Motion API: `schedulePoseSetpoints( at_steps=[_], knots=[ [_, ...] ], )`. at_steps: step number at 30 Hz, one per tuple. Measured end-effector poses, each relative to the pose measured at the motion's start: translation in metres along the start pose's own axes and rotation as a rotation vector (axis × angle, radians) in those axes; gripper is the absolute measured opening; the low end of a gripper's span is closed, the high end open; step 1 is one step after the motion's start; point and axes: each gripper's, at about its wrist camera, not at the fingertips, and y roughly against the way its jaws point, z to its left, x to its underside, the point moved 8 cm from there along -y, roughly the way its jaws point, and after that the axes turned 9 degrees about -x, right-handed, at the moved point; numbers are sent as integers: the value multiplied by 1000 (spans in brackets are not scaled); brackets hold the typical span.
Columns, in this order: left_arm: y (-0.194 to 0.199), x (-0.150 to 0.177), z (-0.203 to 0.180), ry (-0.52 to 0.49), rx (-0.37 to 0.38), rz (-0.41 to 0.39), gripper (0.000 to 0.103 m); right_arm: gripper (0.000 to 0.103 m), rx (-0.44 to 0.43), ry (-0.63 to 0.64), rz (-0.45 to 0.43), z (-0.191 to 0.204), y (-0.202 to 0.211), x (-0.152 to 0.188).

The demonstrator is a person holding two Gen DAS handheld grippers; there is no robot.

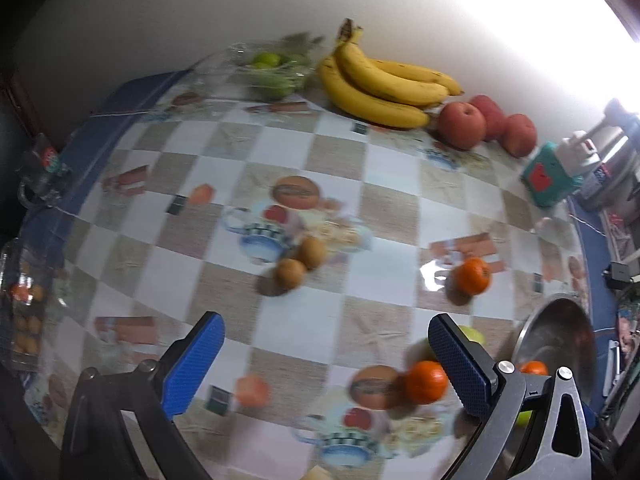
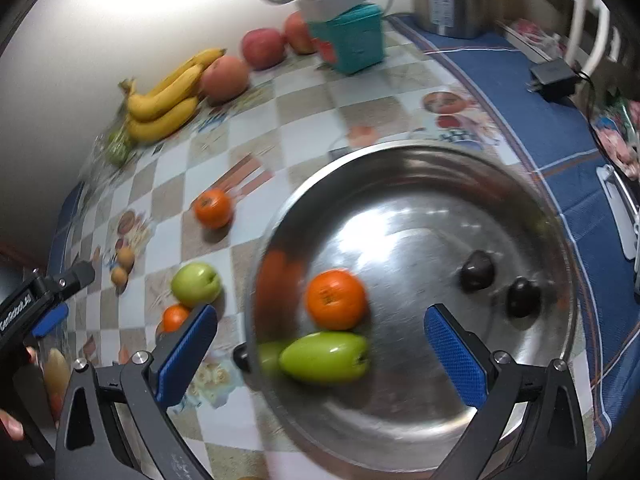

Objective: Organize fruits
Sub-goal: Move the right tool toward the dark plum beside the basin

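Both grippers are spread and empty; the left gripper [image 1: 326, 354] is nearer the loose orange [image 1: 426, 381], just right of its fingers, beside the steel bowl [image 1: 560, 320] at the table's near edge

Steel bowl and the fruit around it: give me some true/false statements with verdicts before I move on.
1. The steel bowl holds an orange. True.
2. The green apple lies in the bowl. False: it sits on the table beside it.
3. The right gripper grips the orange. False: it is open, holding nothing.
4. The bananas lie near the wall. True.
5. The left gripper is open. True.
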Motion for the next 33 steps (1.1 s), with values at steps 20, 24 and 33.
schedulePoseSetpoints(
  at_steps=[20,24,33],
  knots=[
    [-2,20,50,46,26,26,103,103,-107,143,157,78,-21,46],
    [-1,19,51,52,45,27,103,103,-101,147,164,82,-21,50],
    [1,18,53,63,77,29,103,103,-98,188,165,94,-23,52]
  ],
)
